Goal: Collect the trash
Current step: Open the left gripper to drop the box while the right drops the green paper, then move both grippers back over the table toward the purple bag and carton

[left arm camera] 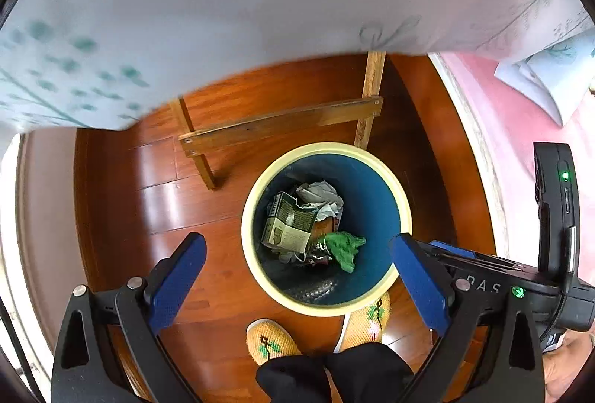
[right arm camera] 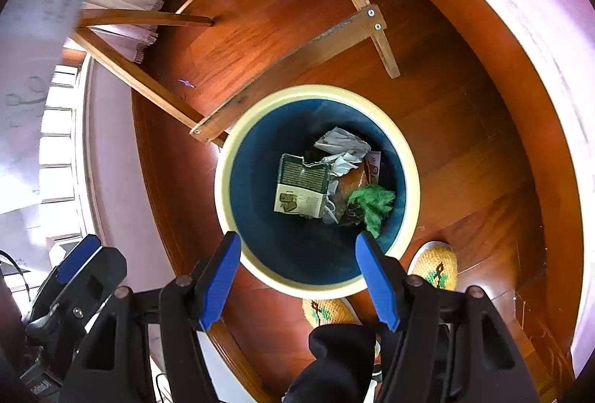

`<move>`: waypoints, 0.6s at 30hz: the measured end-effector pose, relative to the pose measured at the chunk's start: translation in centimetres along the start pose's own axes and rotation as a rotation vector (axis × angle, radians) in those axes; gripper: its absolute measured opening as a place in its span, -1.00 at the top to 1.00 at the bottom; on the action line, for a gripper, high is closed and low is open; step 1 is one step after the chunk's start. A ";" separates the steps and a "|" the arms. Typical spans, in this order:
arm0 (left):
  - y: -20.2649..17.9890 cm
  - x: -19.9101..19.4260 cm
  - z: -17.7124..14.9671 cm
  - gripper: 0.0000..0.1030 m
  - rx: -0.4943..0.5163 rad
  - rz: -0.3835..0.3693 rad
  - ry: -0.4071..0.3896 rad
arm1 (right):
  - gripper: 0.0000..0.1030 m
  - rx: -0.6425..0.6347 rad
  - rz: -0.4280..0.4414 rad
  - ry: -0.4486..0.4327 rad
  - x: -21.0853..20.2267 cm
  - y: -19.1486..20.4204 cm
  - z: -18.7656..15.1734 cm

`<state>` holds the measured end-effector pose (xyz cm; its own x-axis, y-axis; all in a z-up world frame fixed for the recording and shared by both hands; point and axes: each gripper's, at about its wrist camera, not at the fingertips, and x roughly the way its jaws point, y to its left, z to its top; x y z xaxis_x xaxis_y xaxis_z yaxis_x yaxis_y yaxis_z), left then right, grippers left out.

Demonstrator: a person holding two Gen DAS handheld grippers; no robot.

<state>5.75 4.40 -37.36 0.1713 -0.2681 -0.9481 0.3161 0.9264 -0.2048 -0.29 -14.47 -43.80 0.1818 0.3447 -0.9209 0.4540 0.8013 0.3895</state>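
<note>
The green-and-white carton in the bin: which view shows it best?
The right wrist view: the carton lies flat-on, its printed face clear and nearer centre. The left wrist view shows the same carton smaller and more crumpled-looking.

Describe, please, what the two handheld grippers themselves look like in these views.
Both the left gripper and the right gripper have black frames with silver rivets and two flat blue finger pads. Seen from the left wrist, the right unit's black body shows pale lettering and small green lights.
</note>
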 end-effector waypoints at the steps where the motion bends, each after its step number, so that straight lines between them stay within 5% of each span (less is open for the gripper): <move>1: 0.0 -0.7 0.1 -0.93 -0.001 0.004 -0.001 | -0.25 -0.005 0.002 -0.002 -0.7 0.4 0.0; 11: -0.2 -12.3 1.1 -0.93 -0.020 0.043 -0.003 | -0.25 -0.047 0.012 -0.049 -12.1 5.3 -1.4; 18: 0.4 -23.4 3.1 -0.93 -0.001 0.060 -0.111 | -0.25 -0.099 0.010 -0.114 -21.8 9.4 -2.1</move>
<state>4.72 10.22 -14.49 0.2926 -0.2396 -0.9257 0.3008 0.9420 -0.1488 -1.81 -13.43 -20.00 0.2865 0.2990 -0.9102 0.3649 0.8444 0.3923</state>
